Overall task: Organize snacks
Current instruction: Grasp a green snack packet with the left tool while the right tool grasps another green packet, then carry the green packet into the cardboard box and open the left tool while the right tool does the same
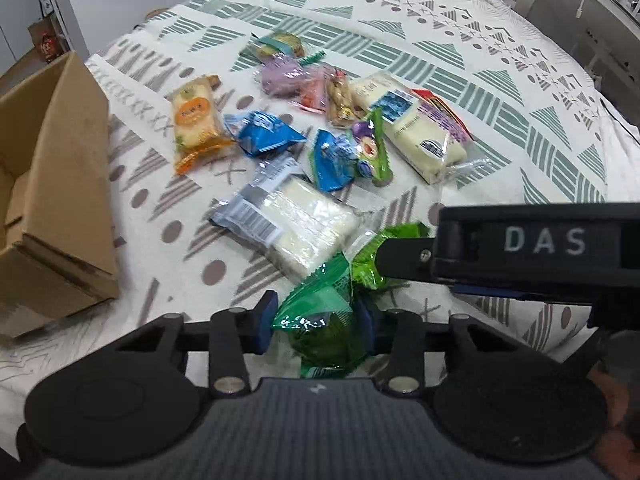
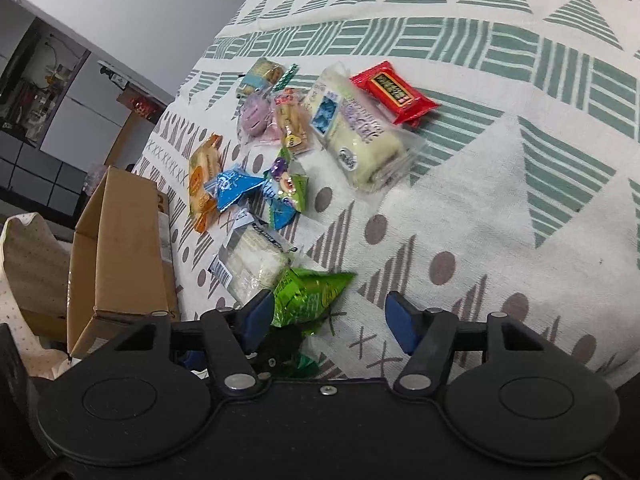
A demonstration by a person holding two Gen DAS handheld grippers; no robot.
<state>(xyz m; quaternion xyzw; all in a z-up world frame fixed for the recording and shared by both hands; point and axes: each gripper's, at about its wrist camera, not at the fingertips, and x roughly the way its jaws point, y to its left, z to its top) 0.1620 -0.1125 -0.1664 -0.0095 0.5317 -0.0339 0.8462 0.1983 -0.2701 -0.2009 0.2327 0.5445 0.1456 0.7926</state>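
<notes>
My left gripper [image 1: 316, 318] is shut on a dark green snack packet [image 1: 320, 320], gripped between its blue pads low over the patterned tablecloth [image 1: 480, 92]. A lighter green packet [image 1: 372, 256] lies just beyond it, and the black housing of the right gripper [image 1: 536, 248] reaches in from the right with a fingertip against that packet. In the right wrist view my right gripper [image 2: 330, 320] stands open, with the light green packet [image 2: 308, 296] resting against its left pad [image 2: 256, 316]. A loose pile of snacks [image 1: 320, 140] is spread further back.
An open cardboard box [image 1: 52, 184] stands at the left table edge, also seen as a box [image 2: 116, 248] in the right view. Two white roll cakes [image 1: 304, 228] [image 1: 408, 120], blue packets [image 1: 264, 132], an orange packet [image 1: 196, 120] and a red packet [image 2: 394, 90] lie on the cloth.
</notes>
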